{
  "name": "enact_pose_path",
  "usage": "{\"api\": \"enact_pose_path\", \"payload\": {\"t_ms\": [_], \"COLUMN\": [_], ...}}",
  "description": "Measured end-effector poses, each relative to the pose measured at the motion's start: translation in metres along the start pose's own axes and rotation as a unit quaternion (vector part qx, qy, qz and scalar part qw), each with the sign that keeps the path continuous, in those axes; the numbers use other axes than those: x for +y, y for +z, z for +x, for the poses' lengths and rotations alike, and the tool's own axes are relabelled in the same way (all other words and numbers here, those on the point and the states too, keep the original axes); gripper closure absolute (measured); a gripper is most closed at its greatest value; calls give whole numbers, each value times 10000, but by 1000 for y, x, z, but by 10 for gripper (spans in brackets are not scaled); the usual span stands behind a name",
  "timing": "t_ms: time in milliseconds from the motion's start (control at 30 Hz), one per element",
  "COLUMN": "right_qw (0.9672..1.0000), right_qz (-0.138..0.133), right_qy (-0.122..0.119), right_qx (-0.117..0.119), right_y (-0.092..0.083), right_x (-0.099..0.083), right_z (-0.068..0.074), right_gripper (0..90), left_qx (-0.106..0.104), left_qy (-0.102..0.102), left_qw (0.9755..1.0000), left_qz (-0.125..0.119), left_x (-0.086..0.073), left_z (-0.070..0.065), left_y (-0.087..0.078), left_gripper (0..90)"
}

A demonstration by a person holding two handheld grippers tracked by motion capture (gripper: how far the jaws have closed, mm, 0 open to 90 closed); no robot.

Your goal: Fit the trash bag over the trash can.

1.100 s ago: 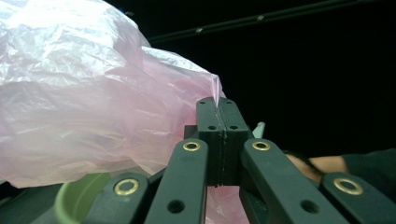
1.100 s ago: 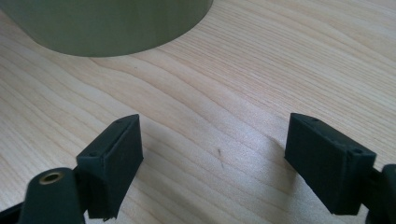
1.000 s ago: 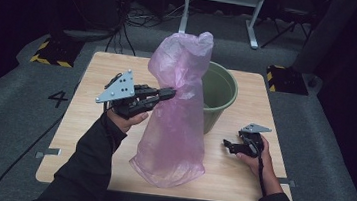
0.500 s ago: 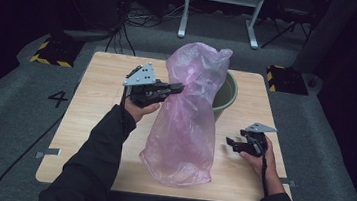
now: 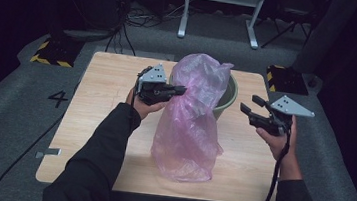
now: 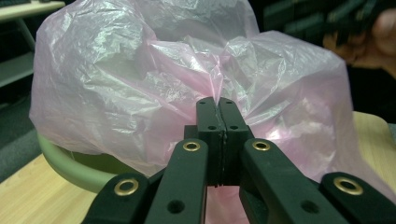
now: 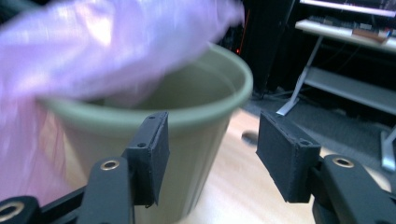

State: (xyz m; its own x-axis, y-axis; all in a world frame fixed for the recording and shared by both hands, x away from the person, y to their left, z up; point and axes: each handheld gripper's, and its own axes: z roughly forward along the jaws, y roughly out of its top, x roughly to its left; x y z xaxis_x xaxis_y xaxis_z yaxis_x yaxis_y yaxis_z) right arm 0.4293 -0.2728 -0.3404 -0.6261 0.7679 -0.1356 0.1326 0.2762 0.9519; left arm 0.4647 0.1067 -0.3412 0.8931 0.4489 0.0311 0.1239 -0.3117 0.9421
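Note:
A crumpled translucent pink plastic bag [image 5: 189, 122] stands tall on the wooden table [image 5: 106, 98], its top leaning over a pale green bucket [image 5: 230, 93] behind it. My left gripper [image 5: 181, 89] is shut on a fold of the bag's upper left side; in the left gripper view the jaws [image 6: 216, 100] pinch pink film [image 6: 140, 84] above the bucket rim [image 6: 65, 163]. My right gripper [image 5: 249, 104] hovers in the air right of the bucket, apart from it. Its jaws have just been closing but stand open [image 7: 212, 140] with nothing between them, facing the bucket wall [image 7: 196, 116] and the bag [image 7: 93, 46].
Beyond the table's far edge are a white metal stand [image 5: 221, 9], floor cables [image 5: 124, 19] and yellow-and-black striped blocks [image 5: 48, 51] at both far corners. A "4" [image 5: 58, 99] is marked on the grey floor at the left.
My right gripper rose off the table to bucket-rim height, its jaws narrower. My left gripper carried the bag's top toward the bucket, so the bag now leans over the rim.

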Motion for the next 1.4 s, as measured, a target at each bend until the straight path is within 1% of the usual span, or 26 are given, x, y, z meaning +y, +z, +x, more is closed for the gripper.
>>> {"api": "enact_pose_path", "payload": {"t_ms": [33, 100, 167, 233, 300, 333, 400, 433, 500, 567, 633, 700, 767, 800, 867, 900, 967, 1000, 1033, 1067, 1100, 1167, 1200, 1267, 1333, 1400], "right_qw": [10000, 9997, 9997, 9996, 9996, 9997, 9995, 9995, 9988, 9972, 9941, 9903, 9866, 9846, 9789, 9760, 9707, 9686, 9673, 9668, 9666, 9658, 9650, 9647, 9645, 9648], "right_qz": [-66, -133, -125, -114, -10, 20, 50, 105, 329, 562, 895, 1171, 1351, 1475, 1749, 1898, 2117, 2197, 2247, 2257, 2256, 2312, 2343, 2372, 2383, 2380], "right_qy": [26, 122, 76, 46, -18, -64, -27, -70, -123, -143, -274, -326, -304, -323, -394, -426, -454, -483, -472, -434, -419, -409, -433, -484, -460, -468], "right_qx": [13, 158, 186, 259, 289, 223, 303, 296, 329, 476, 554, 666, 863, 886, 979, 974, 1045, 1057, 1080, 1118, 1139, 1102, 1096, 1038, 1037, 1012], "right_y": [3, 11, 21, 30, 41, 46, 57, 63, 76, 89, 101, 110, 114, 117, 122, 125, 129, 130, 130, 131, 131, 132, 132, 133, 135, 136], "right_x": [7, 20, 33, 45, 56, 60, 67, 69, 72, 72, 69, 66, 64, 62, 59, 58, 55, 55, 54, 54, 54, 54, 55, 54, 54, 53], "right_z": [-1, -3, -1, 1, 4, 6, 9, 12, 15, 17, 19, 20, 19, 19, 20, 21, 22, 22, 22, 21, 21, 20, 21, 22, 22, 22], "right_gripper": [442, 439, 431, 404, 385, 378, 380, 380, 397, 439, 514, 620, 720, 754, 799, 824, 855, 873, 885, 889, 892, 894, 894, 897, 897, 899], "left_qx": [-11, 3, 3, 7, 10, 9, 33, 41, 47, 58, 44, 43, 54, 67, 140, 209, 416, 494, 560, 647, 668, 729, 685, 701, 641, 650], "left_qy": [0, 5, 29, 39, 56, 47, 62, 62, 74, 94, 84, 71, 55, 52, 21, 1, -96, -165, -209, -260, -279, -268, -250, -205, -171, -143], "left_qw": [10000, 10000, 10000, 9999, 9999, 9999, 9999, 9999, 9998, 9998, 9999, 9999, 9999, 9999, 9999, 9998, 9991, 9986, 9982, 9975, 9973, 9967, 9969, 9966, 9970, 9969], "left_qz": [20, 50, 85, 105, 135, 137, 155, 151, 150, 165, 142, 132, 92, 74, 50, 36, -21, -32, -68, -88, -112, -240, -308, -384, -404, -429], "left_x": [0, 0, 1, 1, 1, 1, 1, 1, 1, 1, 1, 0, -1, -1, -2, -2, -3, -3, -3, -3, -4, -4, -4, -5, -7, -10], "left_z": [1, 1, 1, 1, 1, 1, 1, 1, 0, 0, -1, -1, -1, -1, -1, -1, -1, -1, -1, -1, -1, -4, -5, -7, -10, -13], "left_y": [1, 3, 4, 4, 5, 5, 6, 6, 7, 7, 7, 7, 6, 7, 7, 6, 5, 4, 3, 1, -1, -7, -11, -19, -27, -35], "left_gripper": [895, 895, 895, 895, 895, 895, 895, 895, 895, 895, 894, 893, 886, 871, 817, 779, 640, 574, 511, 434, 371, 312, 289, 287, 277, 271]}}
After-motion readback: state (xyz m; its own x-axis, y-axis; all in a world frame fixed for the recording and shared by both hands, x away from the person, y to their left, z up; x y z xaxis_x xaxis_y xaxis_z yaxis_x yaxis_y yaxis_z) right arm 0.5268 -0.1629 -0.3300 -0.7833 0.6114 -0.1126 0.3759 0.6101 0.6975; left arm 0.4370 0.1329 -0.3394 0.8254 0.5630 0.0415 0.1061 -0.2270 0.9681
